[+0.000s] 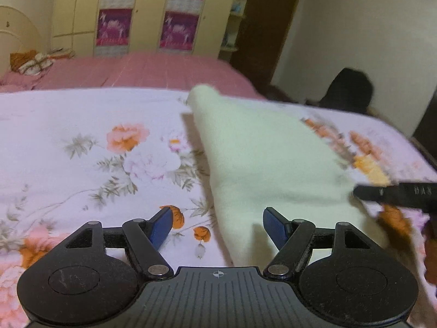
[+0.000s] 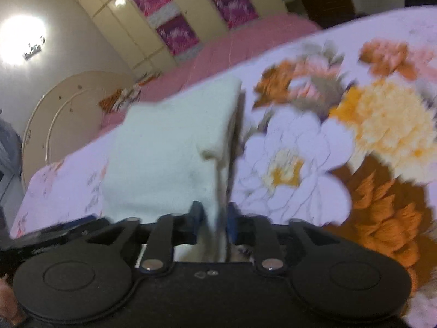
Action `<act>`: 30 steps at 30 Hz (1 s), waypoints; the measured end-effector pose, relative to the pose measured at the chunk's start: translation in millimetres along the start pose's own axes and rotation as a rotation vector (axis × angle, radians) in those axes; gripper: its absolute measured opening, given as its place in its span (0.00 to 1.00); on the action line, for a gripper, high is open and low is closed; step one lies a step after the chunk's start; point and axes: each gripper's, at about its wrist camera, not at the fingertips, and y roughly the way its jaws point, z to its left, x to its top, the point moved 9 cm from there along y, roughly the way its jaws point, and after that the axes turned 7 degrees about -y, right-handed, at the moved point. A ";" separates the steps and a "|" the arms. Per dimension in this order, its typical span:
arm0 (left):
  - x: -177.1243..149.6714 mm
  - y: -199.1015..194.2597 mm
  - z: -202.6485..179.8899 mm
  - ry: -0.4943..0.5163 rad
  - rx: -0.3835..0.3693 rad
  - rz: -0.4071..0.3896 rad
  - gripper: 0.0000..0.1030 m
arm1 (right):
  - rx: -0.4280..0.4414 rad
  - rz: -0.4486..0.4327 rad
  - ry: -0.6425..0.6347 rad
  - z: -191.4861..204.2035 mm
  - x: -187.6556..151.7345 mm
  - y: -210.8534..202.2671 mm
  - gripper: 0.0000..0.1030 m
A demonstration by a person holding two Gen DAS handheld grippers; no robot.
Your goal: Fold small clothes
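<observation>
The right gripper (image 2: 214,222) has its blue pads (image 2: 197,222) clamped on a raised fold of the cream cloth (image 2: 169,147), which stretches ahead of the fingers over the floral bedsheet (image 2: 314,150). The left gripper (image 1: 218,225) stands wide apart and holds nothing, the cloth's near edge lying just before its right finger (image 1: 274,225).

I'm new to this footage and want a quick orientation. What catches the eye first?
A cream cloth lies folded on the flowered bedsheet, right of centre in the left view. The right gripper has its jaws closed on the cloth's near edge, while the left gripper hangs open beside it. Behind stands a wardrobe with purple panels.
</observation>
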 end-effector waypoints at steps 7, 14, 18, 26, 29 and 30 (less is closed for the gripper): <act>-42.5 -14.7 0.2 0.005 0.009 0.051 0.70 | 0.052 -0.018 -0.192 38.4 3.7 -9.8 0.20; -29.2 -30.3 3.9 -0.013 0.007 -0.032 0.70 | 0.002 0.030 -0.292 38.8 -40.6 -14.3 0.16; 18.5 -9.5 4.9 -0.016 0.036 -0.087 0.70 | -0.036 -0.100 -0.253 42.4 10.3 -18.5 0.23; 44.2 66.8 9.4 -0.090 0.049 0.048 0.70 | -0.148 -0.001 -0.301 22.5 33.4 53.8 0.19; 51.4 48.7 11.2 -0.064 0.090 0.005 0.70 | -0.099 -0.052 -0.243 21.3 43.7 31.5 0.27; 52.5 45.8 10.7 -0.082 0.072 0.005 0.70 | -0.080 -0.090 -0.221 18.8 48.1 20.8 0.33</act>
